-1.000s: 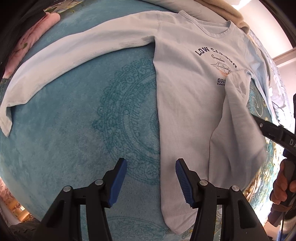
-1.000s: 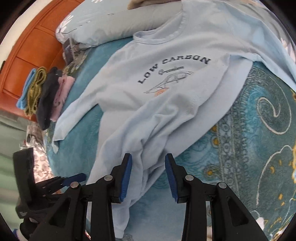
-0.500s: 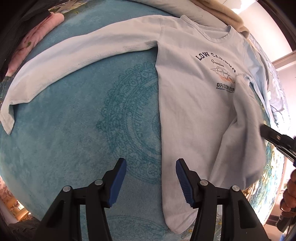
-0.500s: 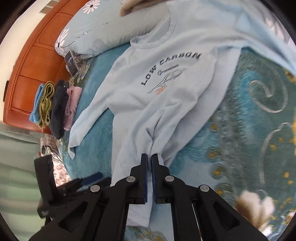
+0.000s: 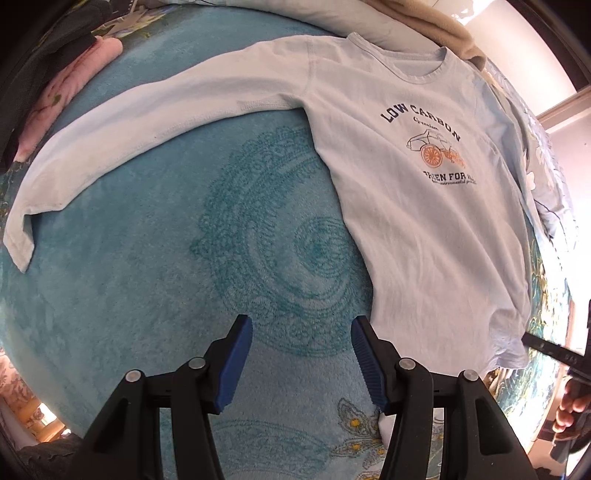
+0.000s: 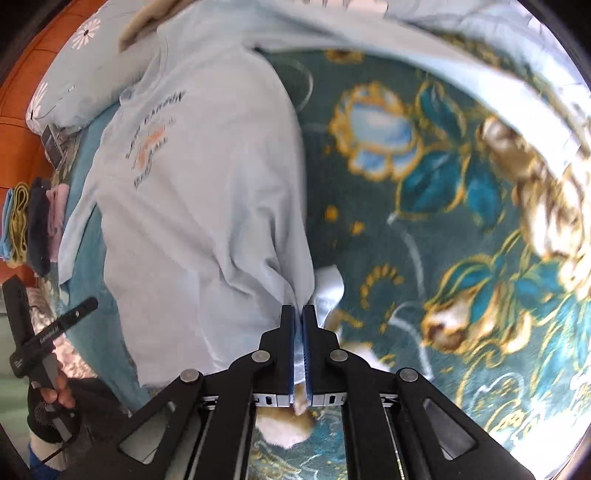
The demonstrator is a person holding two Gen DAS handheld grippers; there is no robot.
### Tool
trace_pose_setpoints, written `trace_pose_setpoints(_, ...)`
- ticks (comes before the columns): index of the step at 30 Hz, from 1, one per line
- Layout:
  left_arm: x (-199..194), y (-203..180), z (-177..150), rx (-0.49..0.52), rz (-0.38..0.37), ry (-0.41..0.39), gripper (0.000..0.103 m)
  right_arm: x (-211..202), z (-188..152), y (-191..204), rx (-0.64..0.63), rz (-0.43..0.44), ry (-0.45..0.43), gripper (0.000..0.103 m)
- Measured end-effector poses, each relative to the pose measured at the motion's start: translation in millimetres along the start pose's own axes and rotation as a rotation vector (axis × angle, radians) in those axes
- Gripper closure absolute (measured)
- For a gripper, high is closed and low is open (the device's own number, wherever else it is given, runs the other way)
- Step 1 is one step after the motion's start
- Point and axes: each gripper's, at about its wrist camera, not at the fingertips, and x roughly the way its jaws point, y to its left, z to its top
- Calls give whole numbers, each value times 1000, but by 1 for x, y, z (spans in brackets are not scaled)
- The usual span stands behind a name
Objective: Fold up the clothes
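A pale blue long-sleeved shirt with a "LOW CARBON" print lies face up on the teal bedspread. Its one sleeve stretches out to the left. My left gripper is open and empty, hovering above the bedspread just left of the shirt's bottom hem. My right gripper is shut on the shirt's lower right corner and pulls the cloth taut. The shirt also shows in the right wrist view.
Folded clothes, pink and dark, are stacked at the far left by the wooden headboard. A flowered pillow and a beige cloth lie beyond the collar. The bedspread's floral part spreads to the right.
My right gripper closed on the folded-over side of the shirt and drew it out to the right, so the body now lies flat with the whole print showing. The left gripper stayed open.
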Motion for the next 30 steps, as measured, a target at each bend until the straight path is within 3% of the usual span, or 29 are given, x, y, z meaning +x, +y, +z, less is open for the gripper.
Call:
trace_pose_setpoints(4, 2, 6, -15, -38, -100, 29, 43, -12, 2, -5, -40, -68, -40, 99)
trace_pose_setpoints(6, 30, -18, 6, -58, -148, 59, 43, -20, 9, -17, -8, -96, -78, 99)
trace_pose_setpoints(9, 45, -33, 5, -70, -174, 110, 43, -23, 15, -31, 65, -11, -119, 95)
trace_pose_setpoints(10, 46, -36, 2, -69, -173, 122, 43, -21, 17, -29, 66, 21, -123, 92)
trace_pose_setpoints(13, 49, -34, -1, -118, -216, 156, 43, -13, 23, -20, 61, 90, -128, 67)
trace_pose_setpoints(17, 55, -28, -7, -181, -258, 195, 45, 5, 34, -10, 63, 118, -119, 67)
trace_pose_setpoints(22, 51, -22, -8, -220, -287, 185, 49, 11, 35, -19, 122, 174, -136, 67)
trace_pose_setpoints(24, 34, -8, -20, -233, -314, 195, 50, 9, 33, -27, 166, 200, -155, 68)
trace_pose_setpoints(28, 40, -10, -23, -224, -305, 231, 50, 8, 32, -35, 207, 234, -159, 69)
trace_pose_setpoints(30, 40, -8, -24, -231, -311, 241, 48, 10, 32, -30, 190, 241, -152, 74)
